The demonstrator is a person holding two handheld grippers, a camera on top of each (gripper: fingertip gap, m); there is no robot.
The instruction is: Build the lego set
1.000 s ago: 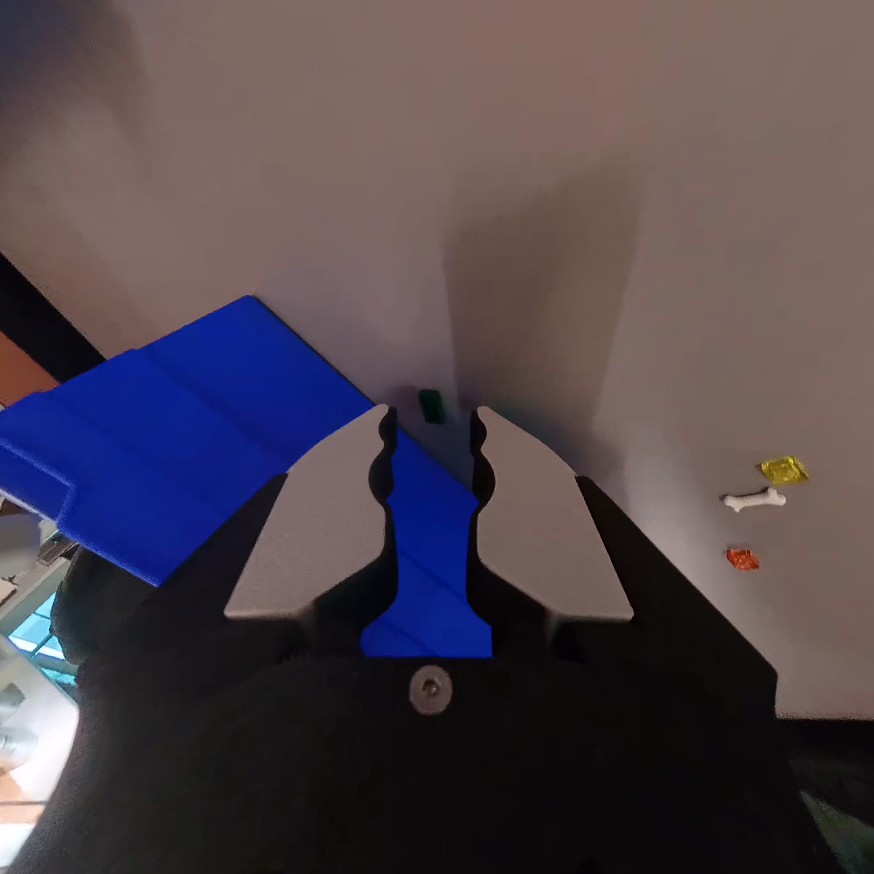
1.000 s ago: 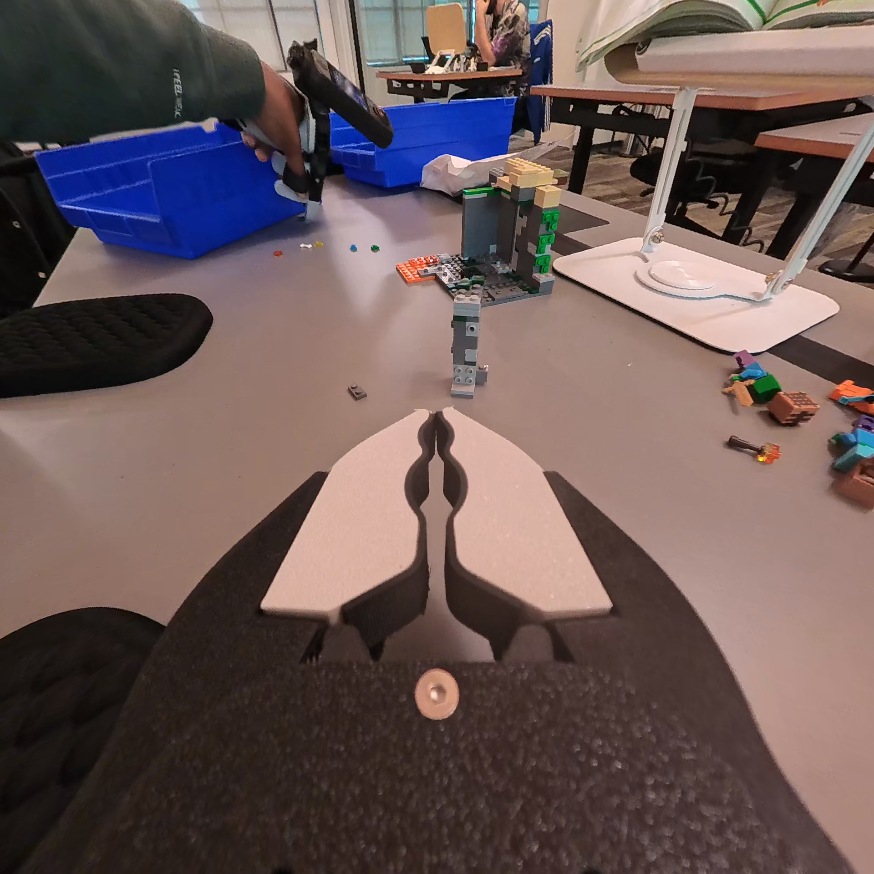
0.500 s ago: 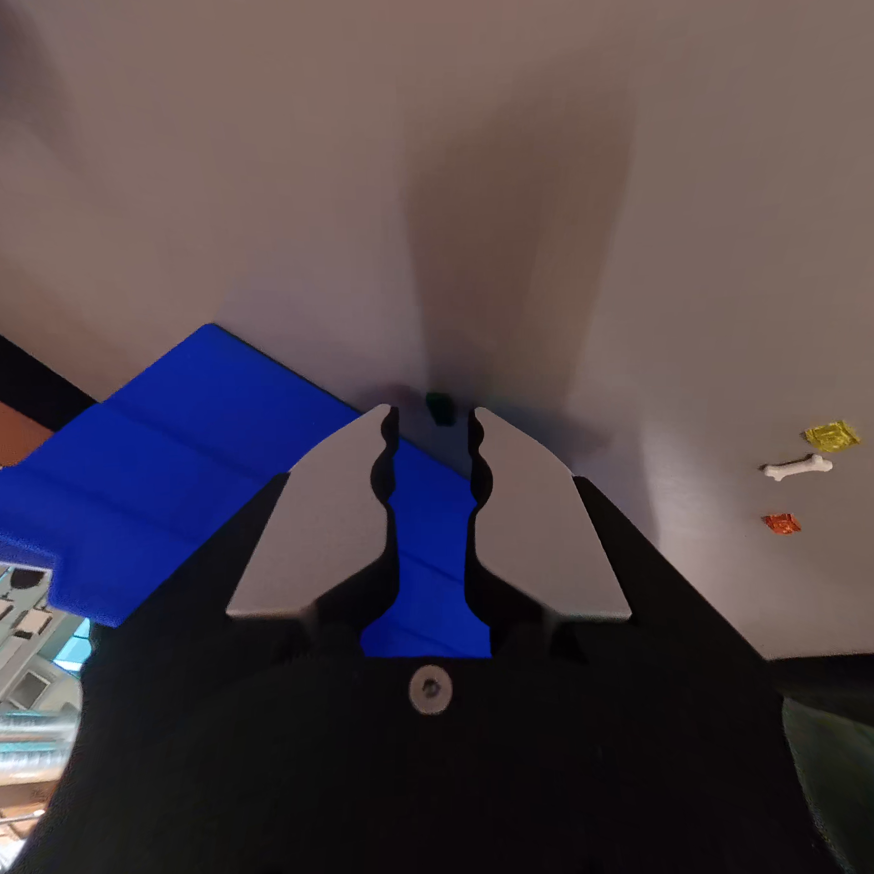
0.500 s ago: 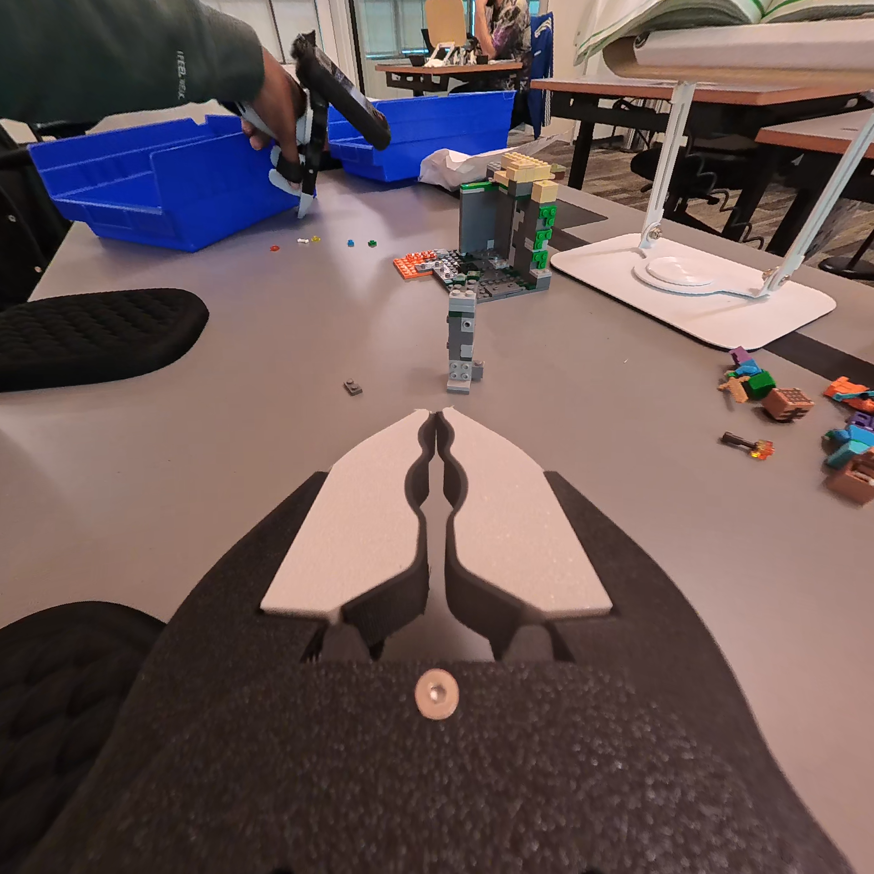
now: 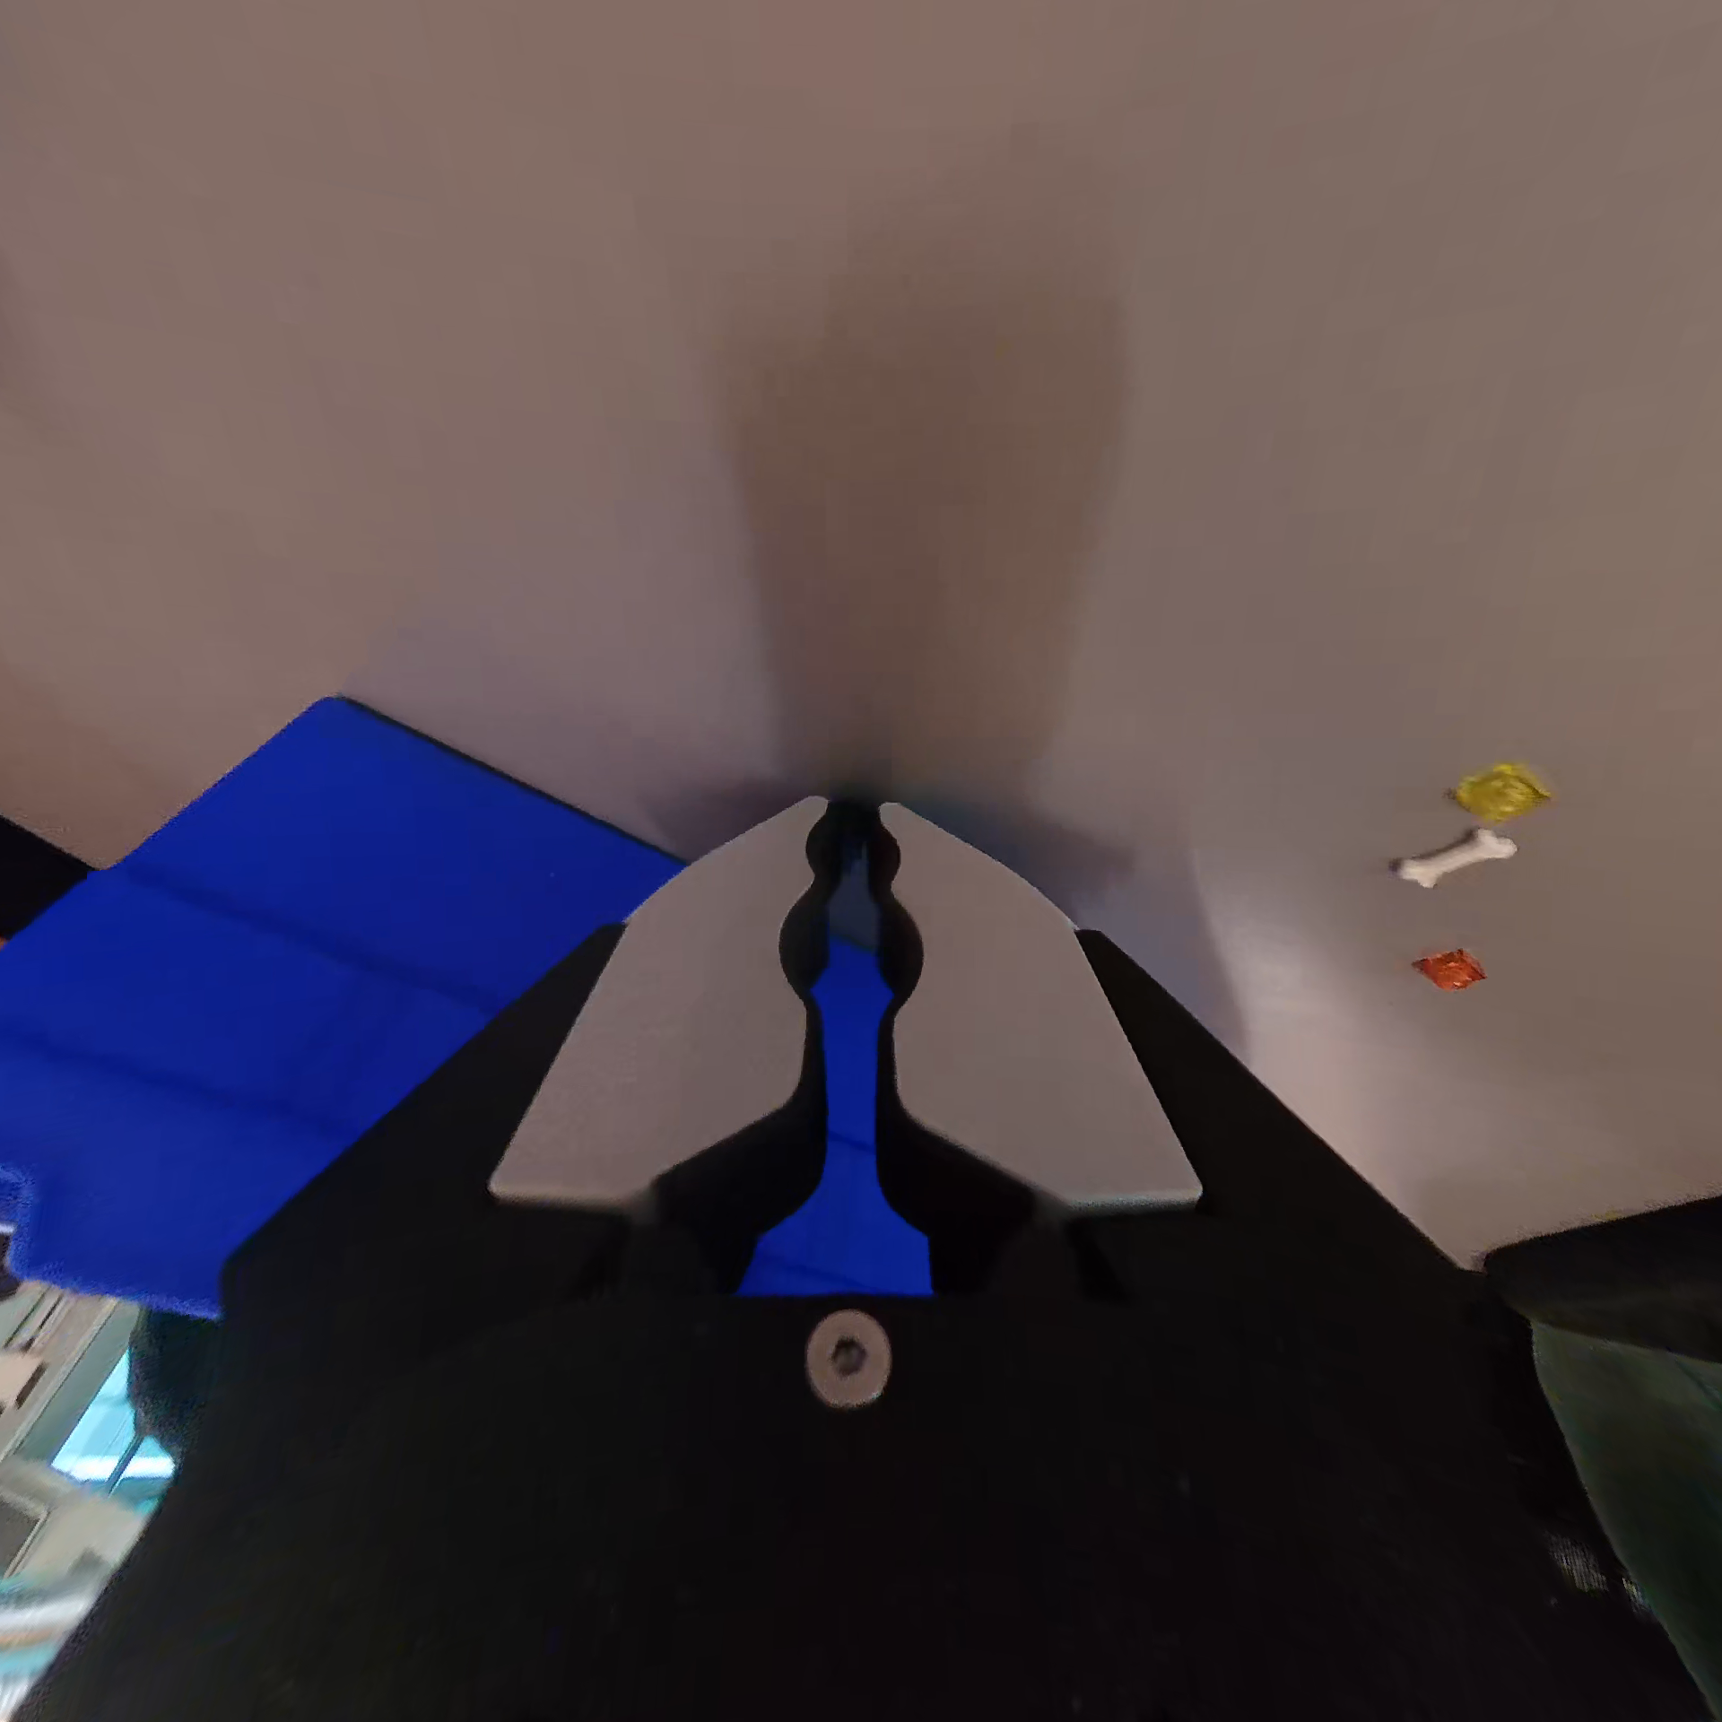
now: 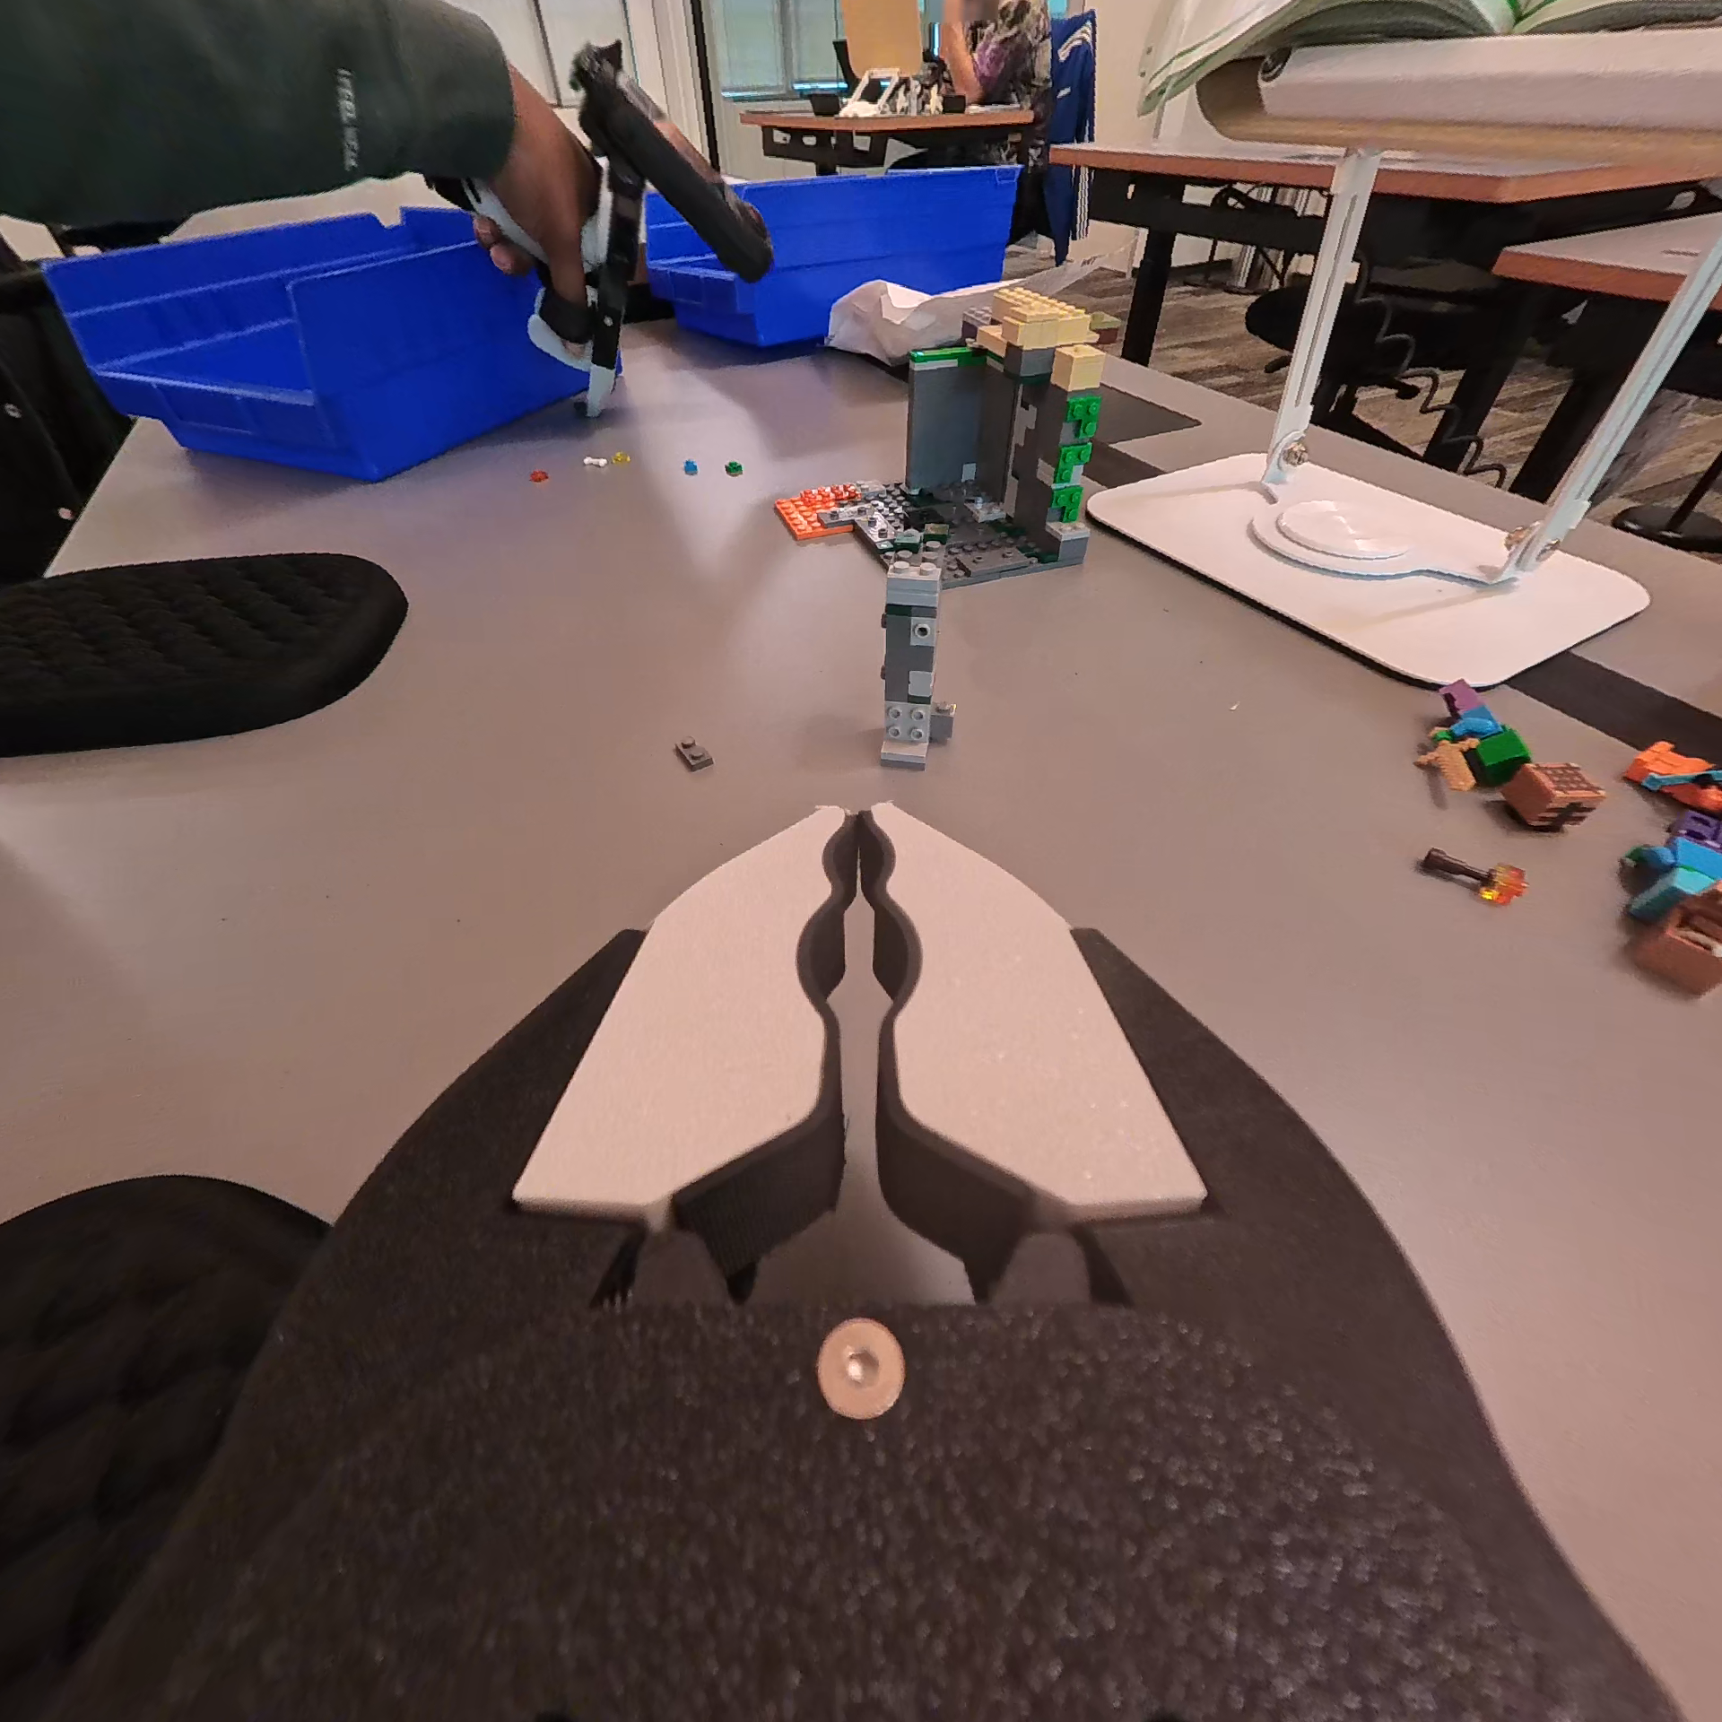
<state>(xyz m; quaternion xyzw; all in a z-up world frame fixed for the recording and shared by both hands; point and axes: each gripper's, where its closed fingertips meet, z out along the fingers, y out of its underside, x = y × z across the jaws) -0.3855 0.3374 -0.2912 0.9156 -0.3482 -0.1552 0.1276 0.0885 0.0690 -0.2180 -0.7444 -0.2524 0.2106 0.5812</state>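
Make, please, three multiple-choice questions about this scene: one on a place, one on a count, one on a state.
1. Where does the white bone piece lie?
A) between the yellow piece and the red piece
B) inside a bin
C) on the built model

2. How many blue bins stand on the table?
A) one
B) two
C) four

3. How is the right gripper?
A) wide open
B) shut on a brick
C) shut, empty

Answers: 1 A, it lies on the bare table between both; 2 B, two show at the far side; 3 C, its fingertips nearly meet with nothing between.
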